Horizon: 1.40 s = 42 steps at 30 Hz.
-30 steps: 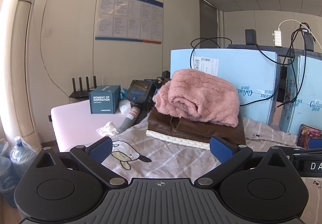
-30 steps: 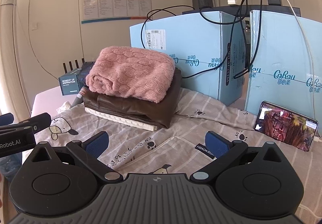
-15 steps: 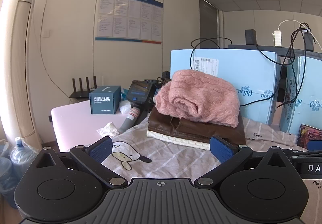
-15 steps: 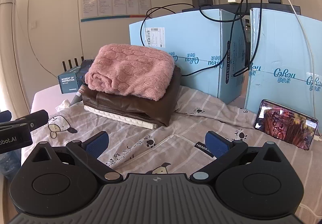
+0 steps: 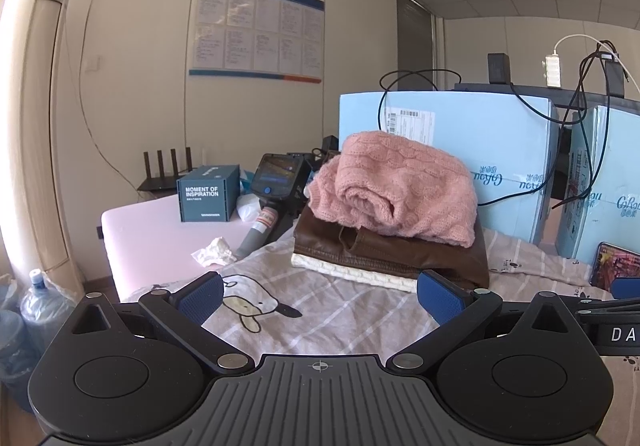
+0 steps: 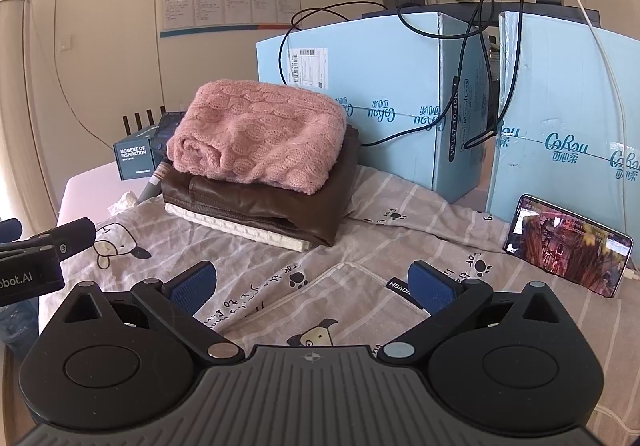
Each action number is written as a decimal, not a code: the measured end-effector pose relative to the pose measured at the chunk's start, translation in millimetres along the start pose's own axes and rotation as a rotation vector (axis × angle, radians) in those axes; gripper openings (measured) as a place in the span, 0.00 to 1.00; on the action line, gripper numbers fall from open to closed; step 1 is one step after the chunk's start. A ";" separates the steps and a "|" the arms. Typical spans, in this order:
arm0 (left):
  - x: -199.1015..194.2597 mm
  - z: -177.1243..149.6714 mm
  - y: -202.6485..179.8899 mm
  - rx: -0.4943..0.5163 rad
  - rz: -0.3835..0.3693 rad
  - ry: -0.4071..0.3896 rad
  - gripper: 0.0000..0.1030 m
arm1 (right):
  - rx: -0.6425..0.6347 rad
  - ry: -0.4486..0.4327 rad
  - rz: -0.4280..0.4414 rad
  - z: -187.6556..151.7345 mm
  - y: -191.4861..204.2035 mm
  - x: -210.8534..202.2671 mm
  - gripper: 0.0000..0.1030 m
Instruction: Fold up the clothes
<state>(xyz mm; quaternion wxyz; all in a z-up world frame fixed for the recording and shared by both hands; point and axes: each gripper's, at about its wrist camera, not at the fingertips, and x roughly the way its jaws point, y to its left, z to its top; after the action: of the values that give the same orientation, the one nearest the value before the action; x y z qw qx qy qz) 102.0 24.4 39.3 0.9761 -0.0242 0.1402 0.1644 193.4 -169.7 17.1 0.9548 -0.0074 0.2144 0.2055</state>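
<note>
A stack of folded clothes stands on the bed: a pink knit sweater (image 5: 400, 189) (image 6: 260, 137) on top, a brown leather garment (image 5: 400, 250) (image 6: 264, 205) under it, a white knit (image 5: 352, 274) (image 6: 240, 228) at the bottom. My left gripper (image 5: 320, 296) is open and empty, a little in front of the stack. My right gripper (image 6: 312, 284) is open and empty above the striped cartoon bedsheet (image 6: 360, 238), with a folded sheet edge (image 6: 352, 298) between its fingers. The left gripper's side shows at the left edge of the right wrist view (image 6: 40, 250).
Light blue cartons (image 5: 480, 149) (image 6: 400, 85) with cables stand behind the stack. A phone (image 6: 568, 246) leans against one at the right. A dark box (image 5: 208, 193), a handheld device (image 5: 276, 181), crumpled tissue (image 5: 214, 252), a router sit left. Water bottles (image 5: 44, 306) stand on the floor.
Both grippers have barely moved; the right wrist view has shifted slightly closer to the stack. Both stay open.
</note>
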 end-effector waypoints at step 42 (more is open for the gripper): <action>0.2 -2.7 -1.2 0.027 0.048 -0.014 1.00 | -0.030 0.015 -0.005 -1.7 4.2 2.1 1.00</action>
<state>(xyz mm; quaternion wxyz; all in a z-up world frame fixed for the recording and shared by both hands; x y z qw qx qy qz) 101.8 23.0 36.6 0.9730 -0.0063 0.1362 0.1860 192.8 -165.2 15.1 0.9535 -0.0239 0.2186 0.2061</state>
